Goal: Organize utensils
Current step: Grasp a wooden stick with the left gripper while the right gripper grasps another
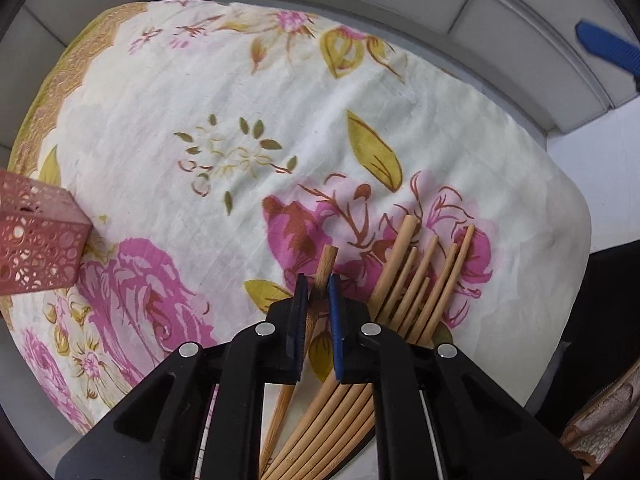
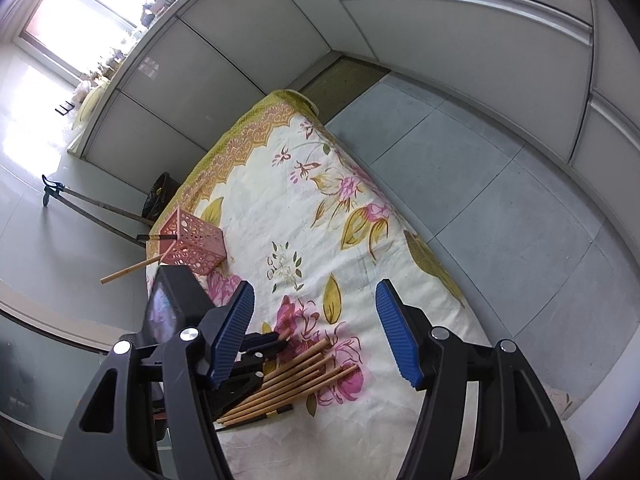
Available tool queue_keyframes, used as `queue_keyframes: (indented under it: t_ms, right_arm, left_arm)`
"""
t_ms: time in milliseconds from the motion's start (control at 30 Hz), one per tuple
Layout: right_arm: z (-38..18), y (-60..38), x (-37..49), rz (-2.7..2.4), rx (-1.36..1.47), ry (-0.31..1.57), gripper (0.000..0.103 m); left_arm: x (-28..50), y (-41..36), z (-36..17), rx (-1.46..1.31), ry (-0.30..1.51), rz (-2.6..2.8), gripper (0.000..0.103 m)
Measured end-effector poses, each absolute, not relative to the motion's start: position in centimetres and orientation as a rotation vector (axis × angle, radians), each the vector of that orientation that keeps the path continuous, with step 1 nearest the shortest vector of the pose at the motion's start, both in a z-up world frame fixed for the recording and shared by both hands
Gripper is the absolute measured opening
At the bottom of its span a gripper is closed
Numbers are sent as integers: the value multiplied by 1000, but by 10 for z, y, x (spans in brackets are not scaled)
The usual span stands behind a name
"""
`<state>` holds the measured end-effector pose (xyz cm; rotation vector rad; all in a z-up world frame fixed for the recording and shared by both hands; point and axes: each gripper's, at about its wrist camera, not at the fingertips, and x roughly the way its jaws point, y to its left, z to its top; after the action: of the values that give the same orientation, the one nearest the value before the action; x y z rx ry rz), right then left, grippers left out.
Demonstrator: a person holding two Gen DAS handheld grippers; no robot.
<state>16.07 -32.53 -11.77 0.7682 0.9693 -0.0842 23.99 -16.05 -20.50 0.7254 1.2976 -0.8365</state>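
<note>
Bamboo chopsticks (image 1: 424, 276) mostly remain heaped at the floral-clothed table's (image 1: 168, 92) near edge; one (image 1: 325, 265) is gripped by the left claw (image 1: 318, 292), another (image 2: 132, 269) is seen in the pink perforated holder (image 2: 192, 246), the right claw (image 2: 316, 312) held open.

A floral tablecloth (image 2: 304, 216) bears loose chopsticks (image 2: 296, 376) and a pink holder (image 2: 196, 244).

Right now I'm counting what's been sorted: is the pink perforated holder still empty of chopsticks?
No: in the right wrist view, one chopstick already leans out of the pink holder.
</note>
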Motion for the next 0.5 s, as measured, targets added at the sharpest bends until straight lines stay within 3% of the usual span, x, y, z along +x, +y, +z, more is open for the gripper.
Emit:
queue_keyframes:
  t_ms: [300,500]
  right_arm:
    - [-171,-292,189,24,927,1160,62]
    - [-199,-273,205,-36,954,1275,43]
  left_arm:
    - [214,-80,-100,478,1015,-767,8]
    - [188,-25,-44,338,863,-708,7]
